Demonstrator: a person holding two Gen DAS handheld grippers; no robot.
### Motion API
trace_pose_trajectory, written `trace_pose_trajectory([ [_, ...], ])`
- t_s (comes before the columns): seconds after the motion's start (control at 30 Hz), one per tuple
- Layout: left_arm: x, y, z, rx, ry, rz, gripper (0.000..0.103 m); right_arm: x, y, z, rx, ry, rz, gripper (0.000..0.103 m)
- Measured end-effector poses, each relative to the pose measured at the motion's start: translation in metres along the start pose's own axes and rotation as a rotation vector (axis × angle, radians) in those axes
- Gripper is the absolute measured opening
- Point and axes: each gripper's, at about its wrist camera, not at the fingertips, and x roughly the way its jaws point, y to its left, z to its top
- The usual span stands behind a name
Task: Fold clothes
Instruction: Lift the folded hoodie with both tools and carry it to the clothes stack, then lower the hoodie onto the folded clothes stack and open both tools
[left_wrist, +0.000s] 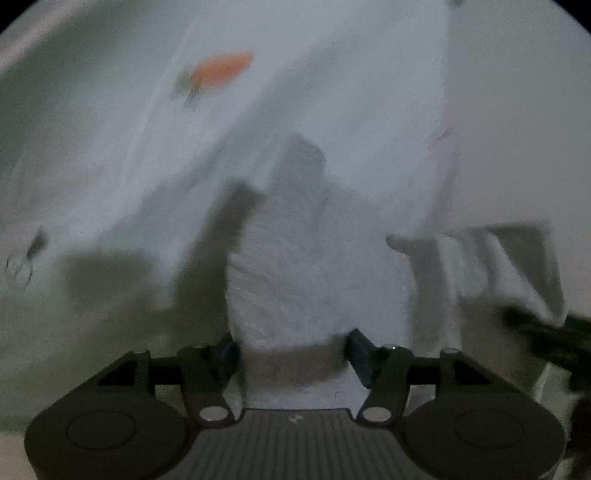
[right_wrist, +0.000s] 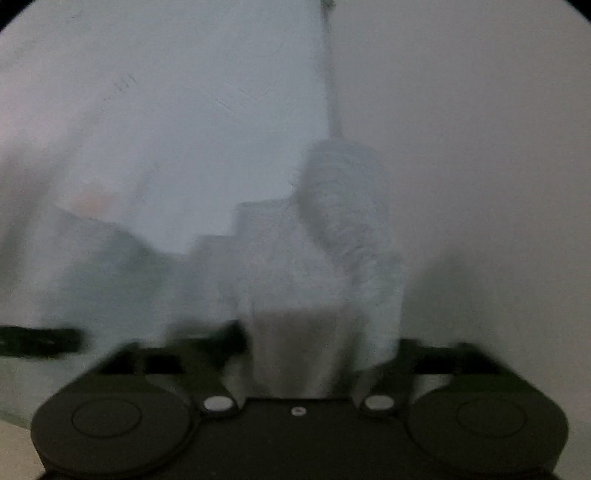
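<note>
Left wrist view: the left gripper (left_wrist: 291, 343) stands spread, a white garment (left_wrist: 317, 266) bunched between its fingers and running ahead, carrot print (left_wrist: 221, 72) beyond.

Right wrist view (blurred): the right gripper (right_wrist: 317, 347) looks spread; cloth lies between, trailing forward-left.

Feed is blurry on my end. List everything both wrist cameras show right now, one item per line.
White garment: one, white fabric with an orange print, fills both views; a fold of it lies between each gripper's fingers.
Dark object: one, black, right edge of left view; too blurred to identify.
Left gripper: one, black with blue pads, jaws apart, cloth between them.
Right gripper: one, black, blurred, jaws wide, cloth between them; grip unclear.
</note>
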Motion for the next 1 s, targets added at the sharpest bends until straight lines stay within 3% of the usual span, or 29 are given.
trace_pose_trajectory([
  [0.07, 0.023, 0.009, -0.011, -0.030, 0.042, 0.061, 0.062, 0.020, 0.010, -0.019, -0.062, 0.022, -0.063, 0.083],
  [0.2, 0.046, 0.027, -0.019, -0.073, 0.055, 0.127, 0.065, 0.026, 0.034, -0.043, -0.059, -0.069, -0.167, 0.084],
  [0.27, 0.059, 0.034, -0.020, -0.070, 0.067, 0.141, 0.065, 0.032, 0.047, -0.050, -0.054, -0.104, -0.165, 0.084],
  [0.33, 0.072, 0.035, -0.018, -0.064, 0.078, 0.151, 0.067, 0.054, 0.054, -0.058, -0.078, -0.058, -0.093, 0.084],
  [0.4, 0.084, 0.039, -0.020, -0.068, 0.089, 0.158, 0.072, 0.086, 0.056, -0.069, -0.075, 0.047, -0.041, 0.084],
  [0.5, 0.089, 0.045, -0.024, -0.061, 0.112, 0.161, 0.073, 0.121, 0.044, -0.090, 0.073, 0.123, -0.034, 0.095],
  [0.6, 0.084, 0.048, -0.026, -0.013, 0.120, 0.172, 0.080, 0.133, 0.030, -0.095, 0.184, 0.164, -0.026, 0.098],
  [0.8, 0.020, 0.040, -0.041, 0.093, 0.018, 0.136, 0.100, 0.097, 0.029, -0.101, 0.170, 0.139, -0.049, 0.100],
  [0.9, -0.008, 0.031, -0.053, 0.132, -0.049, 0.107, 0.103, 0.068, 0.031, -0.103, 0.189, 0.116, -0.070, 0.102],
  [1.0, -0.019, 0.017, -0.061, 0.164, -0.062, 0.068, 0.103, 0.030, 0.029, -0.109, 0.246, 0.099, -0.071, 0.102],
])
